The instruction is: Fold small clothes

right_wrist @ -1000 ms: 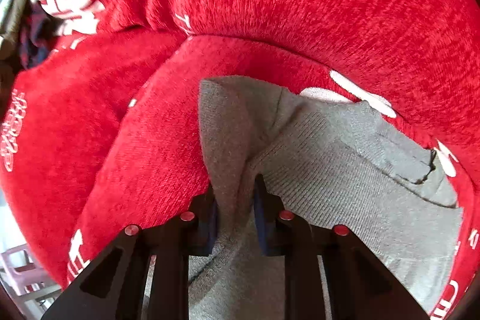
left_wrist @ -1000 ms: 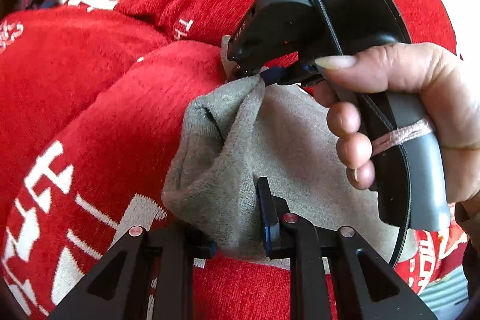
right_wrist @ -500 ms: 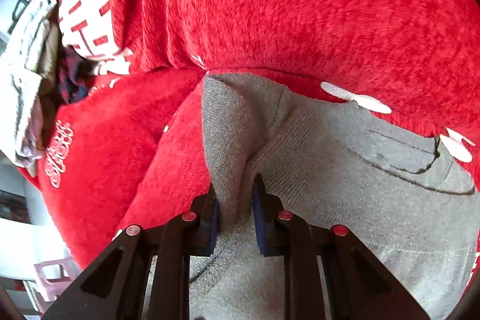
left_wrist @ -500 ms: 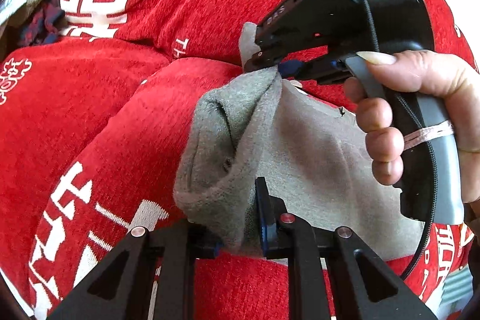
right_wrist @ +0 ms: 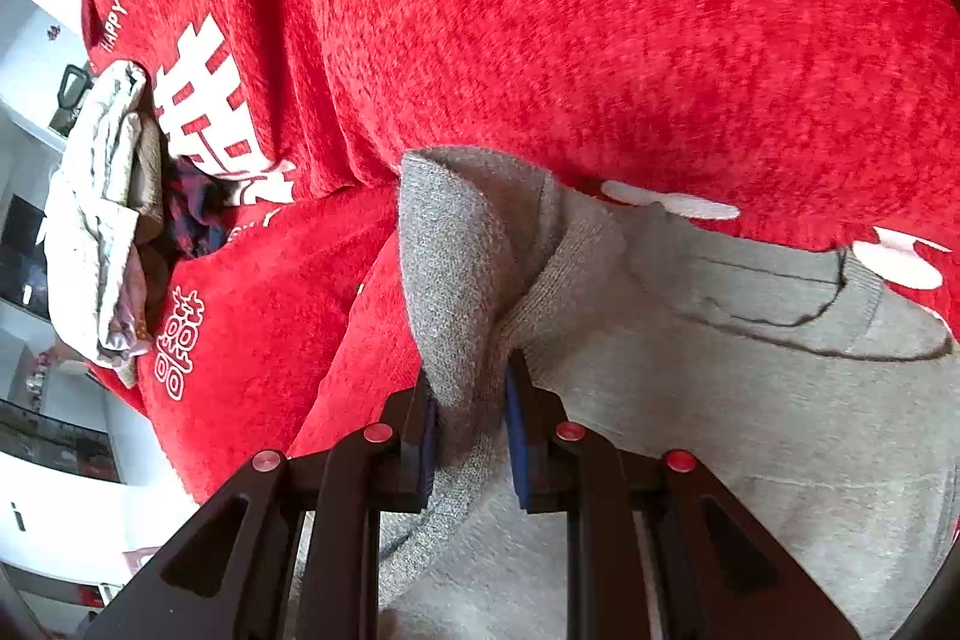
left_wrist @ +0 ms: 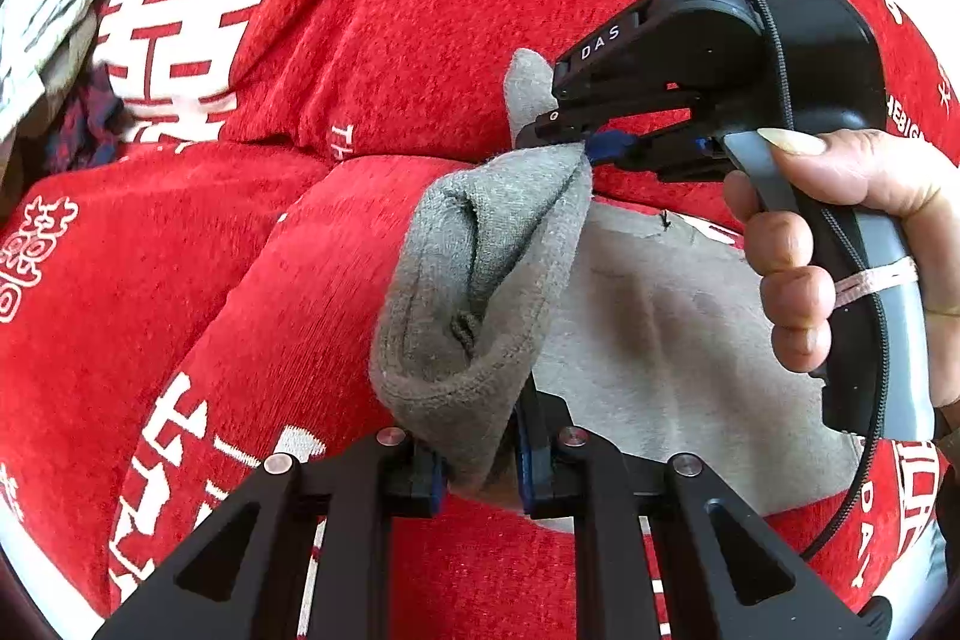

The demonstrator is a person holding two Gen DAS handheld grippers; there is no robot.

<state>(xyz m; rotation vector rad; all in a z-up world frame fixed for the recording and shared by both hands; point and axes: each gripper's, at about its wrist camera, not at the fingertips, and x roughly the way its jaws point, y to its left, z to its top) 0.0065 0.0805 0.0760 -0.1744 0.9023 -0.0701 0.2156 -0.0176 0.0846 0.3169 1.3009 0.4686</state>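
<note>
1. The left gripper [left_wrist: 480, 451] has its jaws nearly closed, pinching a bunched fold of the grey garment [left_wrist: 660, 316].
2. The right gripper [right_wrist: 471, 430] has its jaws narrow too, clamped on another edge of that cloth; in the left wrist view a hand [left_wrist: 852, 244] grips its handle.
3. The garment hangs between both grippers over a red blanket [left_wrist: 372, 40] with white lettering, and its held edge runs from one gripper to the other.
4. Its lower part is cut off; a pile of clothes [right_wrist: 102, 220] at the far left is unclear.
</note>
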